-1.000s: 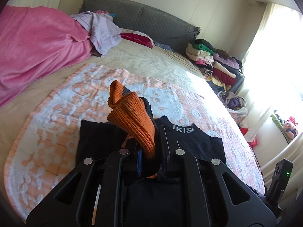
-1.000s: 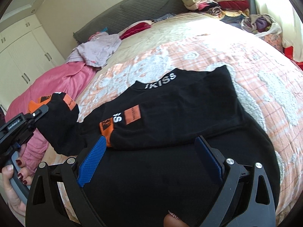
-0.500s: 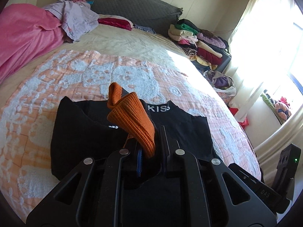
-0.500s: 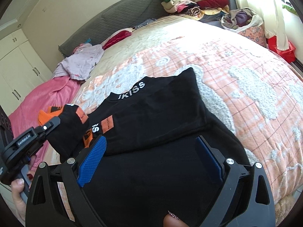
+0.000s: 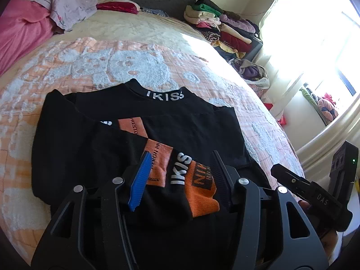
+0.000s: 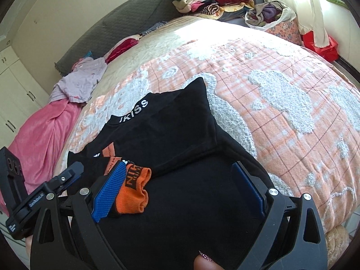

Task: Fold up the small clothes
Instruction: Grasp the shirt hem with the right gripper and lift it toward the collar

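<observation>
left gripper (image 5: 180,175): jaws opening, pads clear of the fabric; the orange sleeve cuff (image 5: 201,191) lies between them, resting on the black sweatshirt (image 5: 157,123). sweatshirt lies on the peach patterned blanket (image 5: 90,60), collar lettering facing away, both sleeves folded across the body. right gripper (image 6: 180,189): jaws spread wide over the sweatshirt's lower body, nothing clamped; cuff just beside its left pad.
</observation>
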Action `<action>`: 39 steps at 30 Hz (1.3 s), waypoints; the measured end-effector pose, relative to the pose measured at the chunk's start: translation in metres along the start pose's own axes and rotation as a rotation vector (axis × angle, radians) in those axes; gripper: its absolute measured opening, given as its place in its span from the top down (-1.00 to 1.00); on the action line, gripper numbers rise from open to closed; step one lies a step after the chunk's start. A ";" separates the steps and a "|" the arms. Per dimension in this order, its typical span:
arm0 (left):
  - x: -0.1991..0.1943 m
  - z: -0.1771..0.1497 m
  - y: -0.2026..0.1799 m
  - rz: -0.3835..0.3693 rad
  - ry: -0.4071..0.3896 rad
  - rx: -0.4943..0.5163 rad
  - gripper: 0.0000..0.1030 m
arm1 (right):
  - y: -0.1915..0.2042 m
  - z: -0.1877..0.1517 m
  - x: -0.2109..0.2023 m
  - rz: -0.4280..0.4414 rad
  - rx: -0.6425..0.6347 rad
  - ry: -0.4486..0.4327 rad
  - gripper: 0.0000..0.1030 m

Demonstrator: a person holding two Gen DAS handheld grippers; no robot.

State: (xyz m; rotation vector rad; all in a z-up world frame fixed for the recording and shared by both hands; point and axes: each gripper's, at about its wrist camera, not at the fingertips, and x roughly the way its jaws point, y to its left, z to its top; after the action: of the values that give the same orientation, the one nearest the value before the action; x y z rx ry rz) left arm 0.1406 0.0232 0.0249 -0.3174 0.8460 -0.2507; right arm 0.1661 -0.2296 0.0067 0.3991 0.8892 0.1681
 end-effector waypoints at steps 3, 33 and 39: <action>-0.007 0.003 0.011 0.049 -0.013 -0.003 -0.08 | 0.009 -0.005 0.009 0.015 -0.030 0.027 -0.82; -0.072 -0.006 0.110 0.250 -0.105 -0.196 -0.44 | 0.093 -0.016 0.061 0.129 -0.308 0.095 0.87; -0.073 -0.008 0.112 0.258 -0.101 -0.195 -0.44 | 0.107 0.021 0.040 0.124 -0.392 -0.007 0.87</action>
State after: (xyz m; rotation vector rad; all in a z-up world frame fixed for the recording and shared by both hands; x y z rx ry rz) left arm 0.0984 0.1499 0.0291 -0.3953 0.8037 0.0886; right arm 0.2092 -0.1251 0.0333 0.0885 0.8026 0.4466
